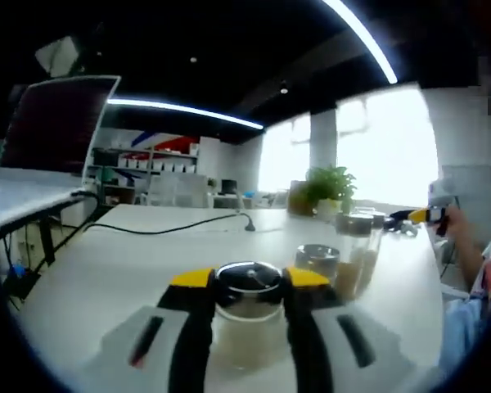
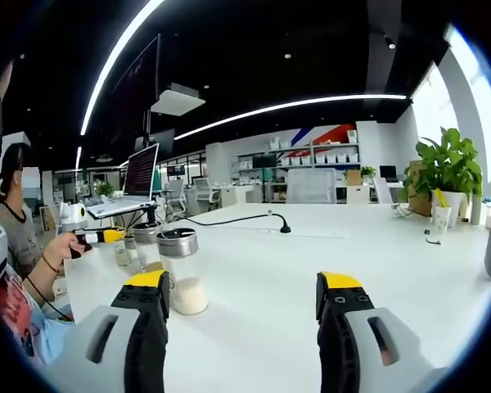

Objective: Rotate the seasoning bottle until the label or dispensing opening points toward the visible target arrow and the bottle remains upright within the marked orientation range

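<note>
The left claw [image 1: 247, 282] is clamped on a bottle [image 1: 247, 307] with a dark lid, upright on the white surface [image 1: 131, 262] near its front edge. Two more jars [image 1: 344, 254] stand just behind it. The right claw [image 2: 247, 299] hangs with its jaws wide apart, a silver-lidded jar [image 2: 182, 270] of white powder beside its left jaw.

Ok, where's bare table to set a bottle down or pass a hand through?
Bare white table lies ahead of the right hand-held gripper, running out to the black cable and potted plant. Also left of the left hand-held gripper, short of the cable. Crowded: the seasoning bottles cluster beside the right gripper's left jaw, where another person's hand also reaches in.
</note>
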`<state>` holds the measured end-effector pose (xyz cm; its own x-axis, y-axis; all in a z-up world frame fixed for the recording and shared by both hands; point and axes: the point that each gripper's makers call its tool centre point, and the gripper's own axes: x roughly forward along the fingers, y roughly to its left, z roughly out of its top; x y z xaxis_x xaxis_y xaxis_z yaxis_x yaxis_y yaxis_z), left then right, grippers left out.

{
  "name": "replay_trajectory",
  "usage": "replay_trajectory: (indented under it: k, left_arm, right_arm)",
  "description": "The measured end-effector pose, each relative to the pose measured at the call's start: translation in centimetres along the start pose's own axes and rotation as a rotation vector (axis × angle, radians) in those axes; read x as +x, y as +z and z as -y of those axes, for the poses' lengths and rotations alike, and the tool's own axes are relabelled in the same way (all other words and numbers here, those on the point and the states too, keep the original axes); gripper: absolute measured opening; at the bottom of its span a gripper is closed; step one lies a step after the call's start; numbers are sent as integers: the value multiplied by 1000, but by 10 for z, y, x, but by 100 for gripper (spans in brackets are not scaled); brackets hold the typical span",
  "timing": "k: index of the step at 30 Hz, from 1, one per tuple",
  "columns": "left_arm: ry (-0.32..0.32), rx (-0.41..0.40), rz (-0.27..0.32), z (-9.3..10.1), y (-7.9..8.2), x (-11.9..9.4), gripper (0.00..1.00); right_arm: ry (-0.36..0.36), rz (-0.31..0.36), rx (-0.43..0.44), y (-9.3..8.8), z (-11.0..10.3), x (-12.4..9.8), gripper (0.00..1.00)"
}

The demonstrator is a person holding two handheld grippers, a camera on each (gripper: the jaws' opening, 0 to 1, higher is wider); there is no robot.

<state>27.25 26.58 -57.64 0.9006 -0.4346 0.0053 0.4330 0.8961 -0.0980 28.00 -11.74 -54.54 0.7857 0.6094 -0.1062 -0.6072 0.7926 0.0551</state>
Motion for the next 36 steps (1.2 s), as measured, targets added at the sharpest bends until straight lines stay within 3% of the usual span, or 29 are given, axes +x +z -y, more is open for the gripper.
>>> replay_trajectory:
  k: [5,15,20,33,36]
  left_arm:
    - [-56,47,-30,5,-2,3,34]
    - [-134,56,-62,1,-2,6,34]
    - [-211,40,-53,5,-2,5,34]
    - [-223,34,-42,8,-2,4,34]
    - [-222,33,-39,7,-2,4,34]
  right_arm:
    - [9,-4,-3,-1,-2,1,74]
    - [2,-4,-3,-1,0,0,73]
    - [4,-5,-5,-1,0,0,72]
    - [8,-2,-3,0,-2,-1,72]
    - [36,-3,7,0,-7,0,72]
